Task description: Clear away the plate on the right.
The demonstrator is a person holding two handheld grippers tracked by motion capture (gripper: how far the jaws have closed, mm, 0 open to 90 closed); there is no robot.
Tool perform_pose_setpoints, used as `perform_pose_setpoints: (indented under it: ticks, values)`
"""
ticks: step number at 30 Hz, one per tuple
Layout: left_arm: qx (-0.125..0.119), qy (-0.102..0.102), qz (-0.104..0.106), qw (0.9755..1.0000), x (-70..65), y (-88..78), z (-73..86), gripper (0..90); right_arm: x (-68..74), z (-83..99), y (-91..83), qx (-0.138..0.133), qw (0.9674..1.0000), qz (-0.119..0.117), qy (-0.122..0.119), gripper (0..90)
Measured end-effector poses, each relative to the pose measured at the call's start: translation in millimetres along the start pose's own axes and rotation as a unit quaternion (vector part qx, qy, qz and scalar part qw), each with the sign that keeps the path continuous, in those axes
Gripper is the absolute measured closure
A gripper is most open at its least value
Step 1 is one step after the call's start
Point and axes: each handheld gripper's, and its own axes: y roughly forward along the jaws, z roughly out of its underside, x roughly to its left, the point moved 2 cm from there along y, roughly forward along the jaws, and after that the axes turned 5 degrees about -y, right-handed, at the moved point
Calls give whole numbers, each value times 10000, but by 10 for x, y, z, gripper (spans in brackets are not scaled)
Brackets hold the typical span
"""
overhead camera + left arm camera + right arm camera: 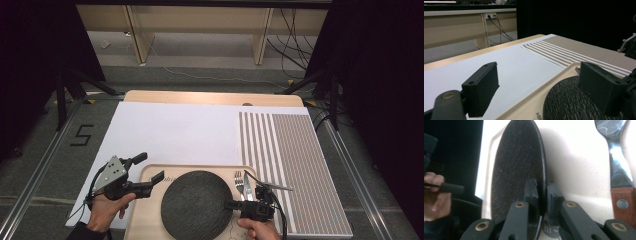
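Both jaws of my right gripper (pixel 541 192) pinch the plate (pixel 196 204) rim, lower centre — next, lift; left gripper (pixel 146 169) open, empty.

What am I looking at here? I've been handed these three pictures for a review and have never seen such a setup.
A person sits at a table and holds a two-jaw tool in each hand. The high view looks down from above; the other two pictures come from cameras riding on each tool. A wooden tray carries a round dark plate, a fork and a knife. A striped placemat lies to the right. The right hand-held gripper has its jaws on either side of the plate's rim, closed on it. The left hand-held gripper is open and holds nothing.
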Motion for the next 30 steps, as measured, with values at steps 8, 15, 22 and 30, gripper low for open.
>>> perform_pose_setpoints:
  ticks: [8,15,22,30]
  values:
    - [8,0,9,10000,-3,5,2,160,57,-15,45,227,9982,342,-445,622]
    - [10,19,7,10000,0,5,2,160,103,-30,76,432,9921,793,-873,516]
    - [25,18,20,10000,-1,6,4,160,175,-22,120,346,9749,1175,-1858,403]
    - [113,-18,139,9998,-8,32,28,159,265,-62,20,130,9543,1482,-2591,258]
